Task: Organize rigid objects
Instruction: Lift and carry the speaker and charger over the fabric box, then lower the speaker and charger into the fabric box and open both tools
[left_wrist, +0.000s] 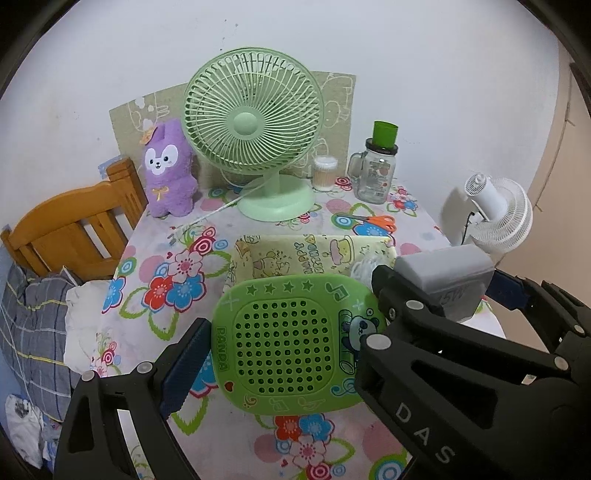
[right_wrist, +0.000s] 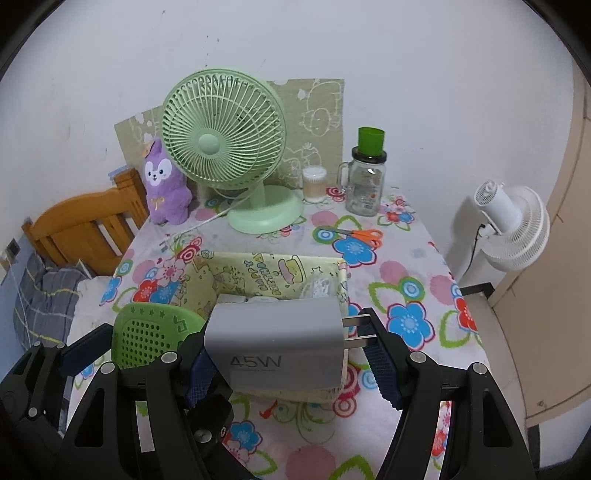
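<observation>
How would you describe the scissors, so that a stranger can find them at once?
Start at the big green fan at the back of the flowered table. In front of the glass jar to its right, the scissors lie flat. Their orange handles set them apart.

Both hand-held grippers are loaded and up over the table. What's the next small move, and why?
Probably carry the right hand-held gripper slightly forward and lower the grey charger into the yellow fabric basket, then open. The charger is clamped between the pads with its prongs sideways, and the open basket lies just beyond it. The left hand-held gripper holds the green panda piece, which can follow.
</observation>
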